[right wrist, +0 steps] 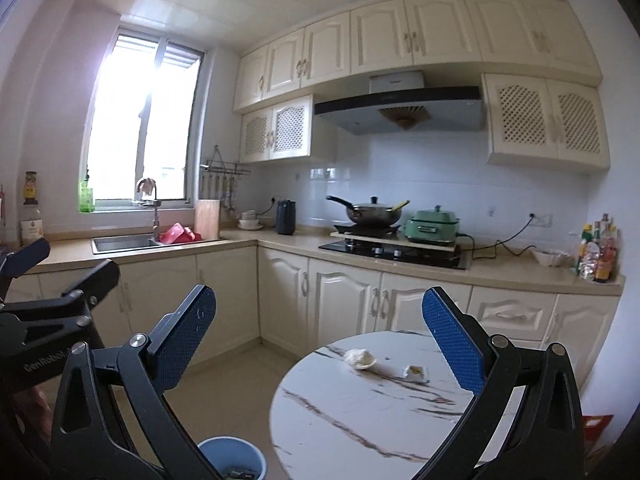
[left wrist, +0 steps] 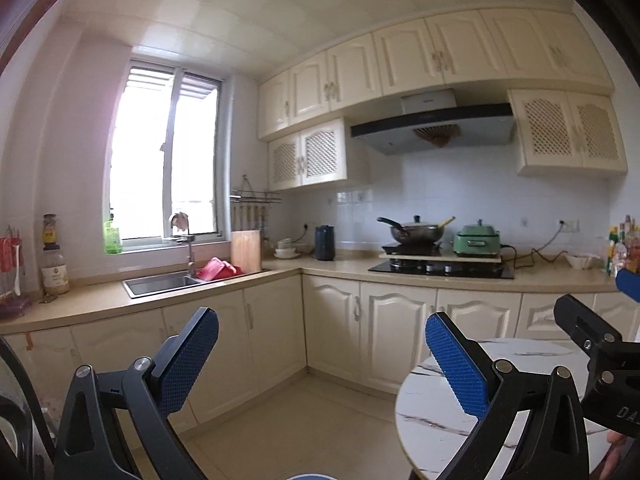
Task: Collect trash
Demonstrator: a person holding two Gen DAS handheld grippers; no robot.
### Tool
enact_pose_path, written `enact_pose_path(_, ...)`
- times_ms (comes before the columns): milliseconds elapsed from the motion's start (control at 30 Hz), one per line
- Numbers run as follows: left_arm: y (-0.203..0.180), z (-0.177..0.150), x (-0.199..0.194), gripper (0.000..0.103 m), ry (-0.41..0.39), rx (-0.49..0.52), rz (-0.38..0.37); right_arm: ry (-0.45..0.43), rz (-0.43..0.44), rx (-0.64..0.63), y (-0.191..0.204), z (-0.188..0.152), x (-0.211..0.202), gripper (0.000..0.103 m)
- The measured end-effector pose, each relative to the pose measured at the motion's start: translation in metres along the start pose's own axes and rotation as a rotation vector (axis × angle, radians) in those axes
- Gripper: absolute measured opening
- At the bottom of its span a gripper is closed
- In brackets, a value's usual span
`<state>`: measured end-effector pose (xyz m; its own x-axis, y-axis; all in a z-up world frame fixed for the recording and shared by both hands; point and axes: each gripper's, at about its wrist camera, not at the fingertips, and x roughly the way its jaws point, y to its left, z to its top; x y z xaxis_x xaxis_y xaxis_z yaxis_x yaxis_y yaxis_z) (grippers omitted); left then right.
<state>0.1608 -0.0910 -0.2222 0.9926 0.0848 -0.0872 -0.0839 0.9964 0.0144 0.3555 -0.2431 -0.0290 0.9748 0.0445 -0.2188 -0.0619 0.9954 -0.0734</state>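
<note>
A: Where do we stand with the trash?

B: Barely begun, we judge. Two scraps lie on the round marble table: a crumpled white wad toward the far left of the top, and a smaller scrap with a yellow spot just to its right, apart from it.

A: And the bin?

B: The blue bin stands on the floor at the table's near left edge. We see something dark at its bottom, but cannot tell what.

A: Are we holding anything?

B: No. Our left gripper is spread wide with nothing between the blue pads, facing the cabinets more than the table. Our right gripper is likewise spread and empty, held near the table, short of the scraps.

A: So what is left?

B: Both scraps, as far as we see: pick each up and drop it in the bin.

A: Any writing?

B: On the left gripper's body, seen from the right wrist, we read "GenRobot". Bottle labels on the counter are too small to read.
</note>
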Motion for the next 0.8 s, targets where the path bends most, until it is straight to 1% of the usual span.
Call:
enact_pose_path(100,-0.018,0.009,0.013,0.102,0.006,0.027,-0.040,0.005,-0.026,0.003,-0.014,0.000,0.004,0.103)
enact_pose_path(133,-0.017,0.021,0.023,0.102,0.009,0.031,-0.047,0.009,-0.030,0.006,-0.020,-0.001,0.007,0.103)
enact_pose_path(167,-0.022,0.025,0.031,0.102,0.013,0.037,-0.055,0.015,-0.040,0.010,-0.027,-0.002,0.011,0.103)
enact_pose_path(200,-0.033,0.025,0.037,0.102,0.024,0.051,-0.068,0.019,-0.050,0.012,-0.033,-0.004,0.012,0.103)
enact_pose_path(233,-0.035,0.035,0.052,0.102,0.032,0.057,-0.075,0.023,-0.060,0.015,-0.040,-0.006,0.014,0.103)
enact_pose_path(267,-0.045,0.034,0.060,0.102,0.042,0.067,-0.089,0.032,-0.070,0.018,-0.047,-0.008,0.019,0.103)
enact_pose_path(367,-0.055,0.045,0.095,0.102,0.084,0.088,-0.125,0.068,-0.100,0.033,-0.071,-0.016,0.032,0.103)
enact_pose_path(467,-0.072,0.056,0.137,0.102,0.139,0.109,-0.166,0.114,-0.124,0.057,-0.097,-0.026,0.049,0.103)
enact_pose_path(567,-0.085,0.071,0.193,0.102,0.225,0.118,-0.221,0.168,-0.167,0.062,-0.124,-0.036,0.070,0.103)
enact_pose_path(667,-0.101,0.077,0.256,0.102,0.357,0.125,-0.296,0.242,-0.178,0.070,-0.152,-0.047,0.098,0.103)
enact_pose_path(733,-0.109,0.075,0.290,0.102,0.430,0.124,-0.322,0.277,-0.193,0.062,-0.165,-0.055,0.116,0.103)
enact_pose_path(800,-0.118,0.075,0.325,0.102,0.488,0.120,-0.335,0.336,-0.195,0.051,-0.178,-0.067,0.142,0.103)
